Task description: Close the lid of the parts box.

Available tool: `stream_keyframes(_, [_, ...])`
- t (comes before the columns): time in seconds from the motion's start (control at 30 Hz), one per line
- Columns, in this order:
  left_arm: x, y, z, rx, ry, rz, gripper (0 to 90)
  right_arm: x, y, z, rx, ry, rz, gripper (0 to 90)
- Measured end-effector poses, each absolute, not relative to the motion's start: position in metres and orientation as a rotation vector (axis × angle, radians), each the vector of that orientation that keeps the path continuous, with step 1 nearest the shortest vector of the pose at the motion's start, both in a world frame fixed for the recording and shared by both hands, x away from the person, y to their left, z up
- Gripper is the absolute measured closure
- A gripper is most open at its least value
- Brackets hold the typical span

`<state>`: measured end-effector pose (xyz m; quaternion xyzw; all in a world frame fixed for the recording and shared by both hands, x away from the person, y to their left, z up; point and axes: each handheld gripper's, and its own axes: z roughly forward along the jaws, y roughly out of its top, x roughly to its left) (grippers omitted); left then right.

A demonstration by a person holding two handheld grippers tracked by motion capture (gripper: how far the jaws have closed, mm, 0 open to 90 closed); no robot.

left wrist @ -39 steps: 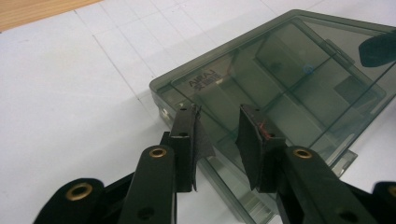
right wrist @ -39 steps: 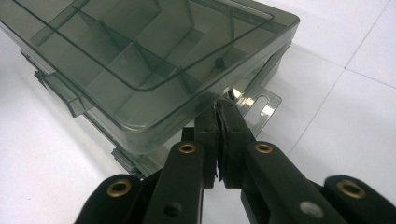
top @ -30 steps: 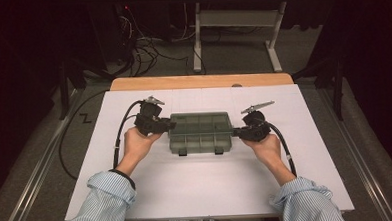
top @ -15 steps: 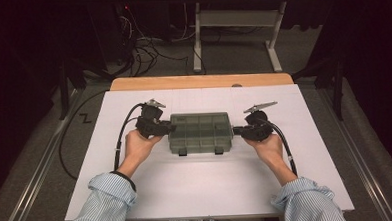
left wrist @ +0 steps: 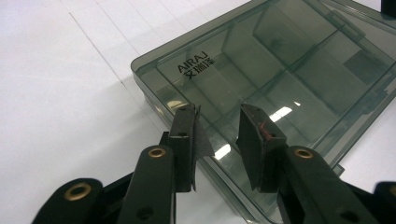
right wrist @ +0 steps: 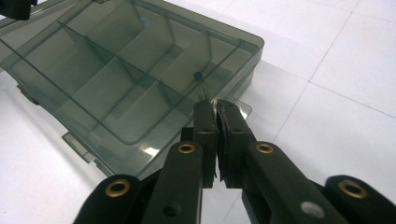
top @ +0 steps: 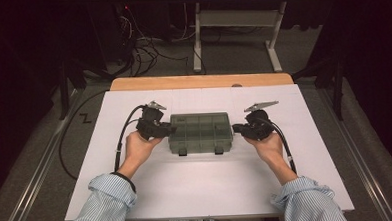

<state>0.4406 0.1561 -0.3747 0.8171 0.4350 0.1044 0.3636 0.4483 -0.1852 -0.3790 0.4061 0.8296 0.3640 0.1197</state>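
- Overhead light is brightening the white rectangular tabletop (top: pixel 207 185) while the room toward twelve o'clock is staying dark.
- Glare patches are glinting on the smoky translucent plastic compartment box (left wrist: pixel 285 112).
- The nearest black jaws at six o'clock are blurring slightly.

Both forearms, in blue-and-white striped shirt sleeves, come in from the near edge and angle inward toward each other. The left hand (top: pixel 138 145) holds the black two-jaw left gripper (top: pixel 171 128), pointing rightward, a black cable looping from it back toward the wrist; in the left gripper view its jaws stand apart with a clear gap. The right hand (top: pixel 268 145) holds the black two-jaw right gripper (top: pixel 235 129), pointing leftward, its jaws pressed together
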Motion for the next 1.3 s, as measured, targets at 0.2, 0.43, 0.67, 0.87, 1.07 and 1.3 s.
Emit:
stream_keyframes(0.2, [0.44,0.156,-0.377,2.101,1.12,0.271,67.1,0.448,-0.183,-0.378,1.189,2.431,1.098,89.6])
stream_keyframes(0.43, [0.438,0.156,-0.381,2.112,1.116,0.274,67.2,0.447,-0.18,-0.378,1.177,2.428,1.113,89.1])
stream_keyframes(0.67, [0.437,0.156,-0.383,2.109,1.118,0.274,67.1,0.447,-0.178,-0.379,1.162,2.428,1.12,88.5])
stream_keyframes(0.87, [0.437,0.155,-0.385,2.119,1.119,0.278,67.1,0.447,-0.175,-0.38,1.155,2.441,1.112,88.4])
stream_keyframes(1.07, [0.437,0.155,-0.385,2.118,1.119,0.279,66.9,0.448,-0.172,-0.383,1.156,2.45,1.106,88.3])
stream_keyframes(1.3, [0.437,0.155,-0.386,2.122,1.118,0.284,66.9,0.448,-0.172,-0.384,1.156,2.448,1.106,88.2])
